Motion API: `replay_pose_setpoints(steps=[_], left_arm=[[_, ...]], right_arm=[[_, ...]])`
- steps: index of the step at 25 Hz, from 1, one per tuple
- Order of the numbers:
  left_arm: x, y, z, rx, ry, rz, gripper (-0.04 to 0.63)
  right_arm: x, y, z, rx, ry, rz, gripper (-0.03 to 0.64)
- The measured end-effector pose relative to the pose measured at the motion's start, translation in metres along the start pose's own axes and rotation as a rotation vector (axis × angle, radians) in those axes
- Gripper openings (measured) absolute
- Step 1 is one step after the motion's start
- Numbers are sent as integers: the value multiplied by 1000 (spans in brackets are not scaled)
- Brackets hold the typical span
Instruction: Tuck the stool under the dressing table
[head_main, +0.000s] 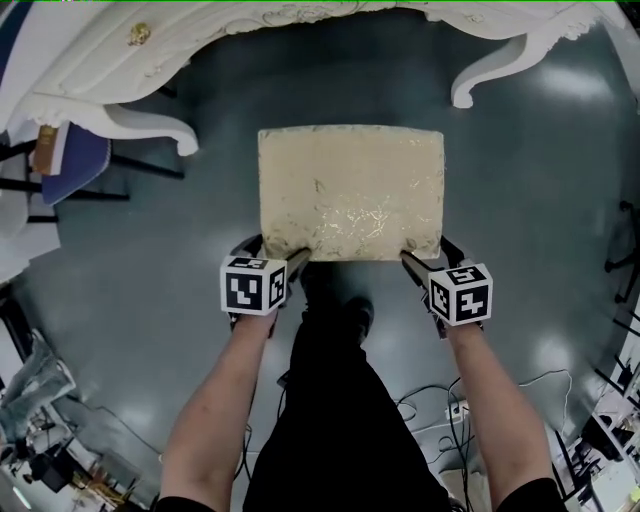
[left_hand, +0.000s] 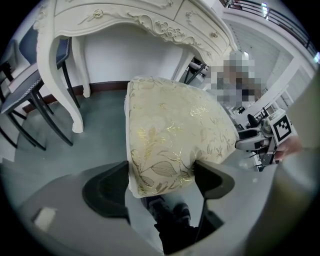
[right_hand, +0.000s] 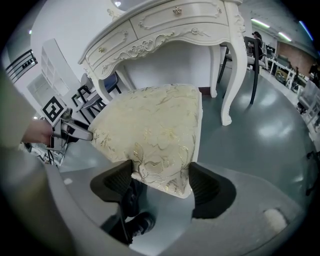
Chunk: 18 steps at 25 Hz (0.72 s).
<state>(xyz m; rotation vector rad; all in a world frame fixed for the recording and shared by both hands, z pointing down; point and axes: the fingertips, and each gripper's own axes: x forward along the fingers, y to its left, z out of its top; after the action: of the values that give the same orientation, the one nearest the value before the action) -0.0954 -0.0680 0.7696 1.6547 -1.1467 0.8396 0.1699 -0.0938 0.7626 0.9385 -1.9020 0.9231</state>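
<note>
Pinches the near left corner of the stool between the jaws of the left gripper. Presses one dark pad into the cream, gold-leafed fabric and lays the other against the cushion's side. Does the same at the near right corner with the right gripper, jaws closed on the padded edge from both sides.

From the head view, shows the left gripper and the right gripper at the two near corners of the stool, marker cubes facing up and a bare forearm behind each.

Sets the stool on or just above the grey floor; cannot tell which. Faces it squarely toward the white carved dressing table, far edge roughly level with the feet of the two curved front legs and between them, short of the table's front edge and not yet under it.

Shows a dark shoe just behind the cushion's near edge. Catches the dressing table beyond the cushion in the left gripper view. Catches the dressing table in the right gripper view too, with drawers and small knobs along its front. Finds a chair with a blue seat beside the table's left leg, and loose cables on the floor near the person's feet.
</note>
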Motion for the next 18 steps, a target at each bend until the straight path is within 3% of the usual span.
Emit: replay_pose_setpoints(steps=[18], left_arm=[[15,45,123,-30,-109,-19,428]], right_arm=[[42,-31,131,-19,-17,-1,362]])
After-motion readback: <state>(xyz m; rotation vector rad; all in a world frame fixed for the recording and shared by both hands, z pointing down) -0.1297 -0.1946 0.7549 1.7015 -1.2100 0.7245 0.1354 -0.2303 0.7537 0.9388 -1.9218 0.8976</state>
